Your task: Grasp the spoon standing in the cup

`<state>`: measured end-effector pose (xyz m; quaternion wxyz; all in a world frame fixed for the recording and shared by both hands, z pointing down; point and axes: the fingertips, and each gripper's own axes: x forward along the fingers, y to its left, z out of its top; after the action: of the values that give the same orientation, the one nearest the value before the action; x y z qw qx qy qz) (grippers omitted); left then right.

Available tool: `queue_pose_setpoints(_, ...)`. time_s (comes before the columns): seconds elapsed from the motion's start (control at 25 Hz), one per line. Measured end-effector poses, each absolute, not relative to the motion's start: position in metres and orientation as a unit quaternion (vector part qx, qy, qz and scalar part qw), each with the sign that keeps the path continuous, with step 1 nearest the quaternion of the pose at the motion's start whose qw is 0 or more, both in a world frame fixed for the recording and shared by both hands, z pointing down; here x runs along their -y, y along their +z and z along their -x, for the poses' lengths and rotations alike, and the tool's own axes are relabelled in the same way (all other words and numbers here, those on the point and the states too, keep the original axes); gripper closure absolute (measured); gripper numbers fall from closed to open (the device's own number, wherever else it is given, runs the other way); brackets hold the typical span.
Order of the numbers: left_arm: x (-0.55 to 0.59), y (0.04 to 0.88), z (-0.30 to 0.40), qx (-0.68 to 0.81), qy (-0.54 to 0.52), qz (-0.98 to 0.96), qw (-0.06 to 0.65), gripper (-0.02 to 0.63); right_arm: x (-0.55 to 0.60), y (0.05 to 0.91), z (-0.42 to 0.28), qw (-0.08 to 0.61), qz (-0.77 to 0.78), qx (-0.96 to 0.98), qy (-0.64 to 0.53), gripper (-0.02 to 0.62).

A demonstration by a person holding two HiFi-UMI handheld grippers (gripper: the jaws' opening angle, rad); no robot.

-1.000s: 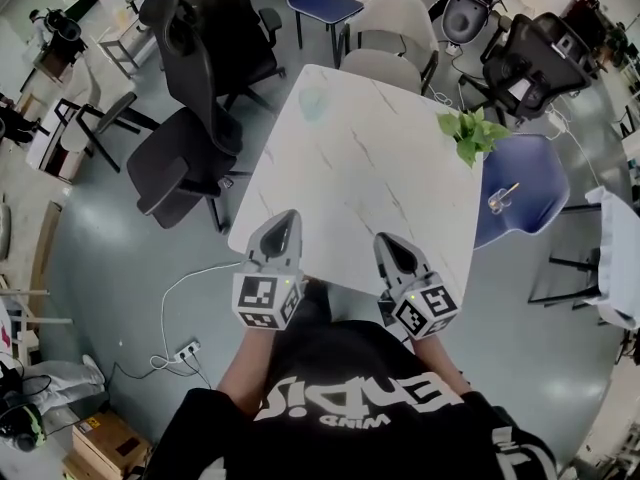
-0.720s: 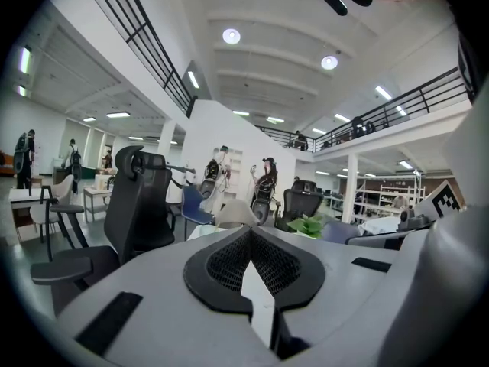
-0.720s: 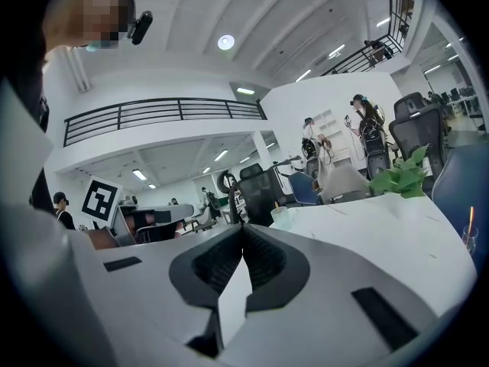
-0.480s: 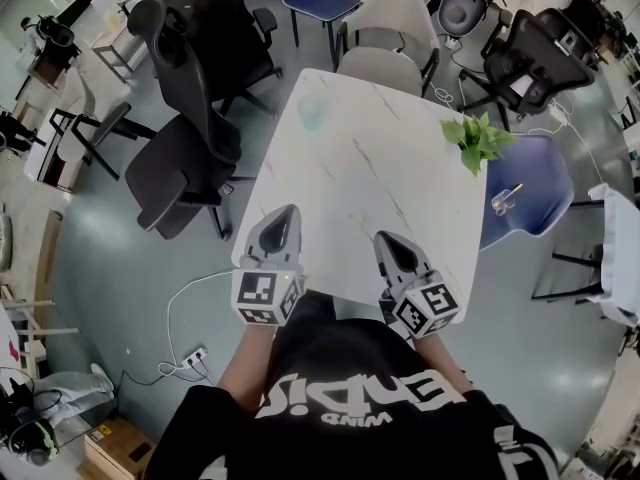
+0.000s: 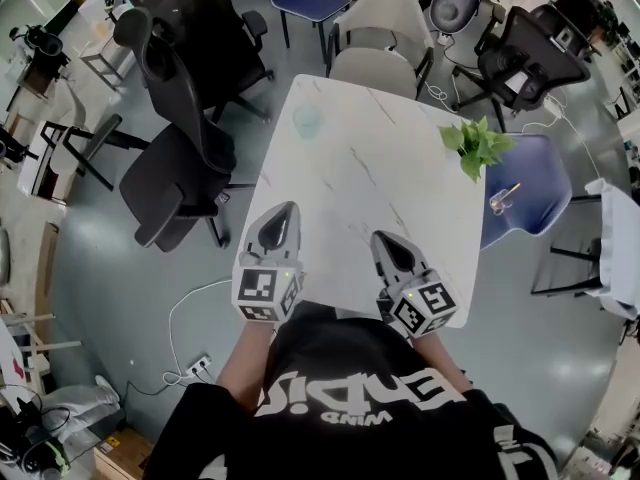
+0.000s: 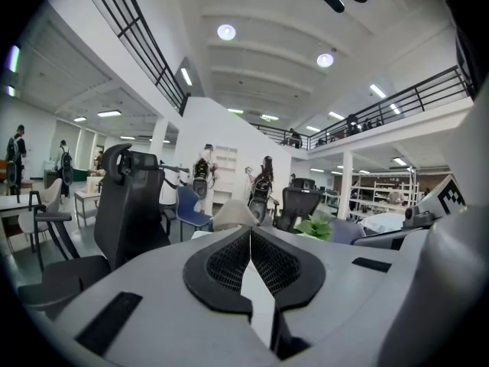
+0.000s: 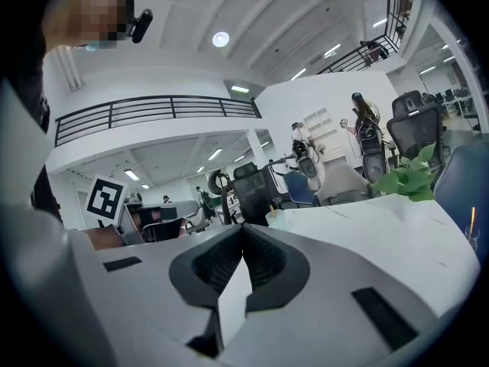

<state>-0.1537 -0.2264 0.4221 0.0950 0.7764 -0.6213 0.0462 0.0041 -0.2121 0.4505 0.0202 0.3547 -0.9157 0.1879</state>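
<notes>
Hovering over table near edge: left gripper and right gripper, both claws pressed together, pinching nothing. Standing at table's 11 o'clock corner, well apart from both grippers: cup, spoon too small to make out. Sitting at table's 2 o'clock edge: plant.

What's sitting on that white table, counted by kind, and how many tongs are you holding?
Cup: 1
Plant: 1
Tongs, the left tongs and the right tongs: 2
Total: 4
</notes>
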Motion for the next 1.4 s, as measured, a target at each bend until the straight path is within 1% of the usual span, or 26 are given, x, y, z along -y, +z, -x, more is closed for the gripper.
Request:
queue_pose_setpoints(0.4,0.261,0.421,0.164,0.614,0.053,-0.783,0.082,0.585,0.239,0.453,0.003,0.016,-0.367,0.910,0.192,0.583)
queue_pose_setpoints(0.68,0.276,0.426,0.163,0.596,0.065,-0.796,0.088,0.446,0.248,0.454,0.009,0.016,-0.369,0.909,0.193,0.583)
queue_pose_setpoints(0.8,0.282,0.429,0.167,0.603,0.064,-0.790,0.091,0.330,0.249,0.457,0.010,0.019,-0.371,0.908,0.195,0.583)
queue_pose_setpoints(0.84,0.284,0.430,0.168,0.607,0.064,-0.787,0.090,0.316,0.249,0.457,0.010,0.020,-0.371,0.908,0.195,0.583)
queue_pose_setpoints(1.4,0.333,0.449,0.177,0.605,0.106,-0.786,0.068,0.314,0.261,0.462,0.007,0.027,-0.377,0.904,0.199,0.583)
